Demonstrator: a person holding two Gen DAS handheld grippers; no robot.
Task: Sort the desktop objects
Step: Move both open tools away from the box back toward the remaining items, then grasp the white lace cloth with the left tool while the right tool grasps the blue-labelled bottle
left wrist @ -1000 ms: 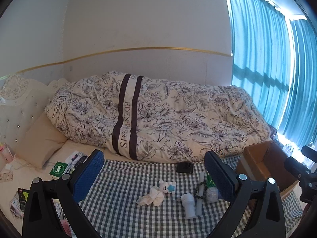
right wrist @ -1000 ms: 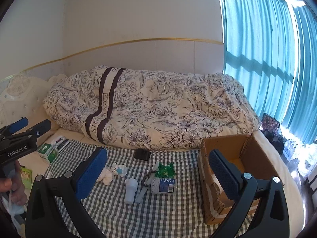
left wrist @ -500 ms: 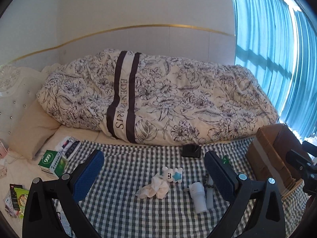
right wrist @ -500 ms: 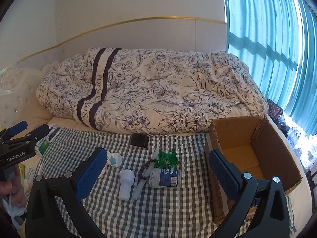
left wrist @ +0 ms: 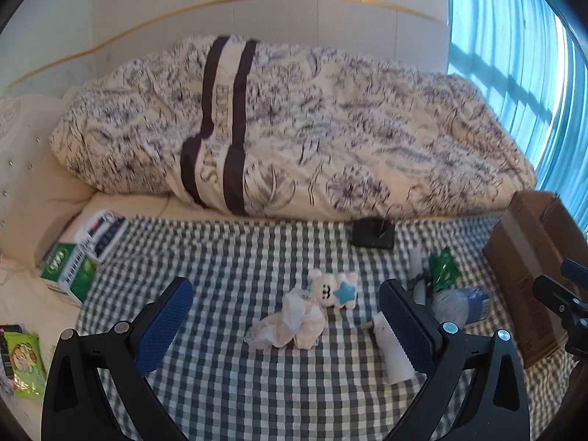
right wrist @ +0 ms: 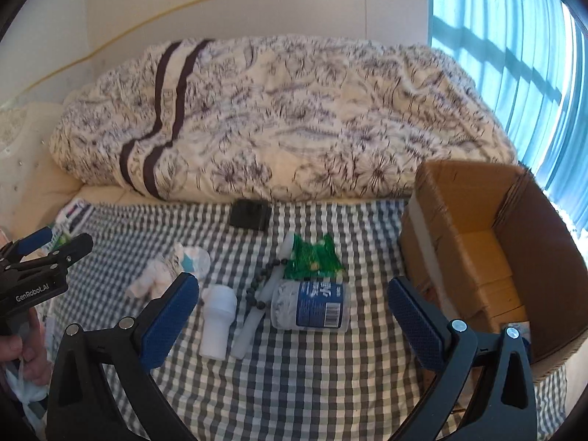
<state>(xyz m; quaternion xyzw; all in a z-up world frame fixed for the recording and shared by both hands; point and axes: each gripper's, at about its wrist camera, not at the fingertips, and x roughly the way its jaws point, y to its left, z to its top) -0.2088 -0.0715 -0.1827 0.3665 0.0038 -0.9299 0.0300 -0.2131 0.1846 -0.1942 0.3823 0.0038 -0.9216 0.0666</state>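
Observation:
Several small things lie on a checked cloth spread over a bed. In the left wrist view a crumpled white tissue and a white bear toy with a blue star sit ahead of my open left gripper. In the right wrist view a white bottle, a string of dark beads, a green packet, a blue-labelled jar on its side and a black box lie ahead of my open right gripper. Nothing sits between either pair of fingers.
An open cardboard box stands on the right of the cloth. A flowered duvet is heaped behind. Green and white cartons and snack packets lie at the left. A hand holds the left gripper.
Both grippers have moved forward and tilted down toward the cloth, so the objects and the cardboard box look larger and nearer. Both stay open and nothing was picked up.

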